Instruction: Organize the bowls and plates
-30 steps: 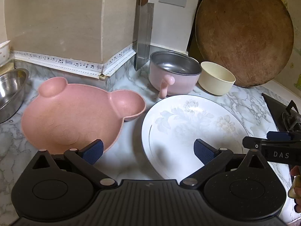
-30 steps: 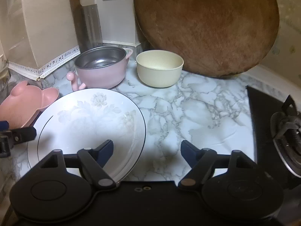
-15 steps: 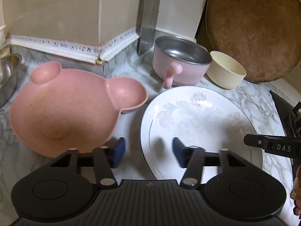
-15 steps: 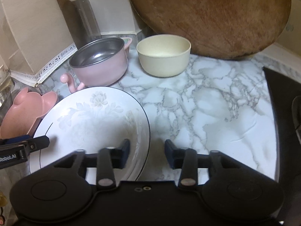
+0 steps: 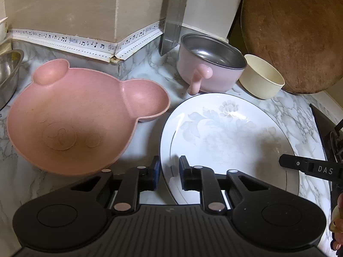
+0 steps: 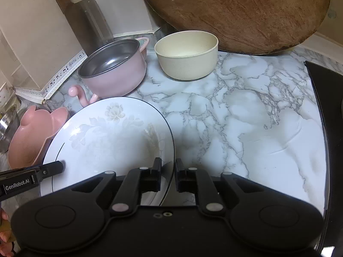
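The left tongs [image 5: 169, 172] are nearly closed, w/ only a narrow gap left; the near-left rim of the plate [image 5: 227, 137] is seen in that gap, one pad outside the rim and one over the plate's inside. Whether the pads actually press the rim cannot be told. The right tongs [image 6: 167, 174] are likewise narrowed to a slim gap, w/ the plate's right rim [image 6: 111, 137] caught betw. the pads; firm contact cannot be confirmed there either. Each pair of tongs is seen from the other's camera as a black finger over the plate's edge.

The plate is laid flat on the marble table [image 6: 246, 117], white w/ a faint flower print. A pink bear bowl [image 5: 81, 117] is set just left of it, apart from its rim in the left view, partly hidden behind it in the right view. Behind the plate, a pink pot [image 5: 210, 64] and a cream bowl [image 6: 186, 53] are placed side by side; a round wood board [image 6: 235, 10] is leaned on the wall behind them. A steel bowl [image 5: 8, 72] is cut off at the left edge. The plate's near edge is hidden by the tongs' bodies in both views.
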Action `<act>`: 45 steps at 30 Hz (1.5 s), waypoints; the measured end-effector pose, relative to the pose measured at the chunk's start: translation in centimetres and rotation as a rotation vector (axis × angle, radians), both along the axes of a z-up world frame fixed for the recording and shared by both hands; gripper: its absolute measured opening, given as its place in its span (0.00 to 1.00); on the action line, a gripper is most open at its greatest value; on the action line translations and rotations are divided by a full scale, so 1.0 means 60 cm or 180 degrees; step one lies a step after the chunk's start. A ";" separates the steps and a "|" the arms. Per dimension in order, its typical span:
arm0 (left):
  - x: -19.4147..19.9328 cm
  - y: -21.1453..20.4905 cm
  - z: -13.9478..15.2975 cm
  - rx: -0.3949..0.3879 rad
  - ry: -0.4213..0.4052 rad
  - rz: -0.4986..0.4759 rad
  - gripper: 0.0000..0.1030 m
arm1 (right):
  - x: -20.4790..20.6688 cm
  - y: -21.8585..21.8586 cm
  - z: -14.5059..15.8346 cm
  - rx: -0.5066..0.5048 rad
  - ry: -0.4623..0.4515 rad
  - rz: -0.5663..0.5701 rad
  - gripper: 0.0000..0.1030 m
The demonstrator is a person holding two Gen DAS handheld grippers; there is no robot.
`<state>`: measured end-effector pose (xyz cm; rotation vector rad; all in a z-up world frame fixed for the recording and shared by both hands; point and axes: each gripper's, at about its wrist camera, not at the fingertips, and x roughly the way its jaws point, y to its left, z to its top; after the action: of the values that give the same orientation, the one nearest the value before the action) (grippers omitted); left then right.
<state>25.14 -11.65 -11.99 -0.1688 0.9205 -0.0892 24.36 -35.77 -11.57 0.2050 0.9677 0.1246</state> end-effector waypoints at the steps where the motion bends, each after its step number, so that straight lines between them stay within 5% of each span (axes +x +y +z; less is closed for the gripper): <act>1: 0.000 0.001 0.000 0.0004 0.0003 0.0001 0.14 | -0.001 0.001 0.000 -0.0003 -0.0006 -0.0001 0.12; 13: -0.036 -0.032 0.015 -0.0086 -0.0034 -0.0138 0.12 | -0.055 -0.031 0.007 -0.0056 -0.0083 -0.0023 0.11; 17: -0.058 -0.063 0.028 -0.0038 -0.0148 -0.0316 0.11 | -0.094 -0.062 0.016 -0.0051 -0.0114 -0.0101 0.11; 18: -0.064 -0.072 0.033 -0.0112 -0.0193 -0.0434 0.02 | -0.104 -0.068 0.020 -0.0074 -0.0131 -0.0115 0.11; 20: -0.072 -0.091 0.041 -0.0335 -0.0205 -0.0641 0.02 | -0.123 -0.079 0.027 -0.0034 -0.0159 -0.0132 0.09; 22: -0.085 -0.124 0.052 -0.0037 -0.0324 -0.0769 0.02 | -0.138 -0.081 0.035 0.0019 -0.0148 -0.0113 0.09; 24: -0.092 -0.130 0.061 -0.0132 -0.0358 -0.0867 0.02 | -0.147 -0.079 0.039 -0.0038 -0.0155 -0.0214 0.09; 27: -0.093 -0.127 0.066 0.0007 -0.0404 -0.0829 0.02 | -0.150 -0.090 0.036 0.0021 -0.0150 -0.0260 0.08; 38: -0.104 -0.096 0.051 -0.0173 -0.0173 -0.0767 0.02 | -0.178 -0.145 0.012 0.0110 0.0057 -0.0268 0.10; 45: -0.114 -0.105 0.053 -0.0120 -0.0242 -0.0818 0.02 | -0.179 -0.132 0.016 -0.0149 0.0018 -0.0138 0.15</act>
<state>18.29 -17.97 -8.84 -0.0806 0.8614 -0.3488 13.62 -43.69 -10.61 0.1833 0.9702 0.0615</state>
